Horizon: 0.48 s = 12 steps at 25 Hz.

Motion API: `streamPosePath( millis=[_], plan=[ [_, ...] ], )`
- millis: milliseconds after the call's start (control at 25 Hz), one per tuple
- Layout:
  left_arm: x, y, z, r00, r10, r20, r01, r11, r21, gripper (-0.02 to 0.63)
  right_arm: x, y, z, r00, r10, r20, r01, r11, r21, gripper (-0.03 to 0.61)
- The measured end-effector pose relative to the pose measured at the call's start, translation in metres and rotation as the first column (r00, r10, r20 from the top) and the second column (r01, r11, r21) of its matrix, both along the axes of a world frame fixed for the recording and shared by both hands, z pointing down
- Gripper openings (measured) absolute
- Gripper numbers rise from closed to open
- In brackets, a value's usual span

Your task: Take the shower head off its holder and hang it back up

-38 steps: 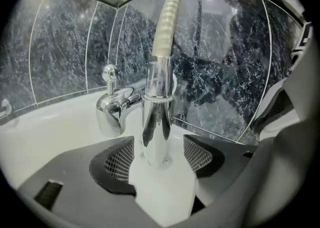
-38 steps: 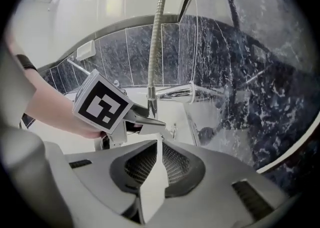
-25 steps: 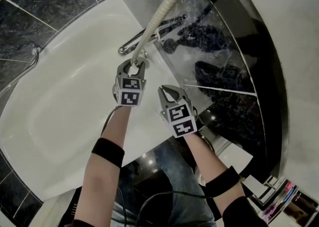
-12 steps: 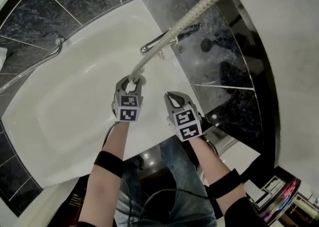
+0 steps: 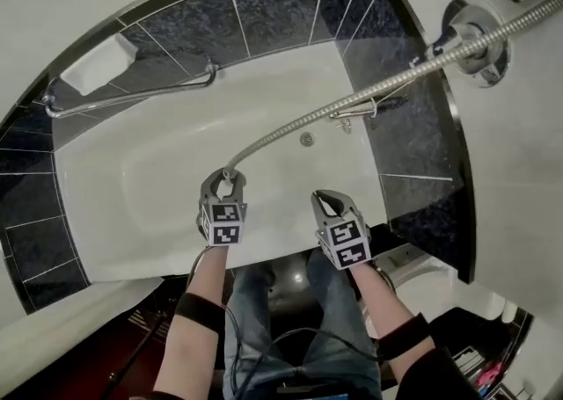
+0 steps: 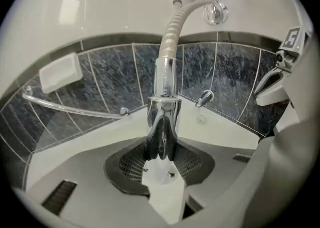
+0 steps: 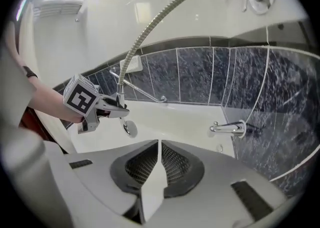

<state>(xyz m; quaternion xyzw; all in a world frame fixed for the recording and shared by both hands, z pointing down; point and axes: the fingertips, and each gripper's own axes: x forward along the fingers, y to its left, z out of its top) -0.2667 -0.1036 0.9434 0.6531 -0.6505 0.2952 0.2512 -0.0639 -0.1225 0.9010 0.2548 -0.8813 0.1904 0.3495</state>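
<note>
The chrome shower head handle [image 6: 162,117] stands upright between my left gripper's [image 6: 161,158] pads, which are shut on it. In the head view my left gripper [image 5: 227,177] hangs over the white bathtub [image 5: 123,187]. The ribbed metal hose [image 5: 352,104] runs from it up and right, past a round chrome wall fitting [image 5: 476,38]. The right gripper view shows the head's round face [image 7: 128,128] hanging below the left gripper [image 7: 107,106]. My right gripper [image 5: 328,201] is beside it on the right, shut with nothing between its jaws [image 7: 159,147].
A chrome tap [image 5: 356,111] and a drain [image 5: 306,138] sit at the tub's far right end. A grab rail [image 5: 132,99] and a white cushion-like block [image 5: 97,64] are on the dark tiled wall. The person's legs stand by the tub's near edge.
Both grippers have drawn back from the tap and risen, the left still holding the shower head. The view has swung up, so the whole tub and the wall fitting now show.
</note>
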Motion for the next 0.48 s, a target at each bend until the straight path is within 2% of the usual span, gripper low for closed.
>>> streamPosePath(
  millis=[240, 480],
  plan=[
    [-0.059, 0.062, -0.116, 0.994, -0.103, 0.037, 0.101, 0.994, 0.046, 0.138, -0.049, 0.021, -0.097, 0.996, -0.082, 0.031, 0.081, 0.996, 0.047, 0.043],
    [-0.085, 0.112, -0.231, 0.979, -0.196, 0.052, 0.19, 0.976, 0.108, 0.138, -0.084, 0.024, -0.205, 0.982, -0.17, 0.082, 0.157, 0.977, 0.143, 0.043]
  ],
)
